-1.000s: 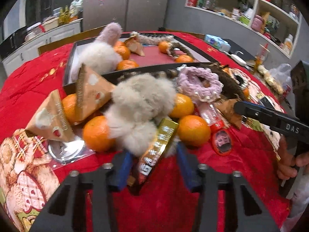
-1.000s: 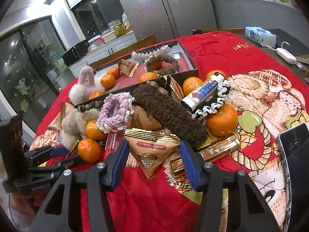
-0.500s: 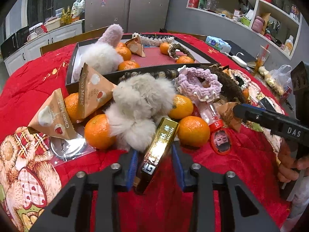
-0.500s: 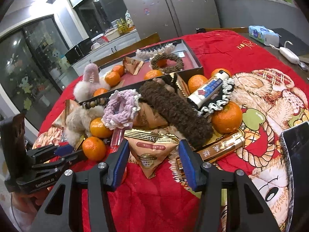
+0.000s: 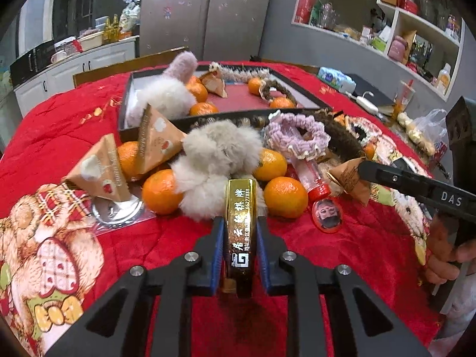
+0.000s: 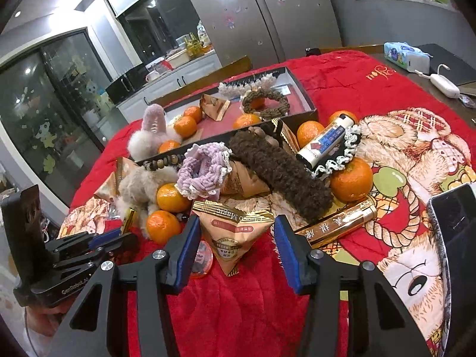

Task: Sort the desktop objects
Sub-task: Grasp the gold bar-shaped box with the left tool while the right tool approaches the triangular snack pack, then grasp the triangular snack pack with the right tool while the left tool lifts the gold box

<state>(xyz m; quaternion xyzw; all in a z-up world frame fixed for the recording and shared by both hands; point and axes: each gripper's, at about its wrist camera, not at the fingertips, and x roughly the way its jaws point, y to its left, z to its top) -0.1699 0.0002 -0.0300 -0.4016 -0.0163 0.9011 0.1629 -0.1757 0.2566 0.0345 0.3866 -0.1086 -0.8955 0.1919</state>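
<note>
Gold foil gleams on the gold bar-shaped box (image 5: 240, 232), clamped between the blue pads of the left hand-held gripper (image 5: 238, 247), whose jaws have just closed on it; its near end is hidden beneath them. Just beyond the box sit a fluffy beige scrunchie (image 5: 220, 151) and tangerines (image 5: 285, 197). The right hand-held gripper (image 6: 235, 241) stands apart around a triangular snack packet (image 6: 233, 235), pads not touching it. Farther back the black tray (image 5: 300, 84) holds more tangerines, partly hidden by a plush toy.
</note>
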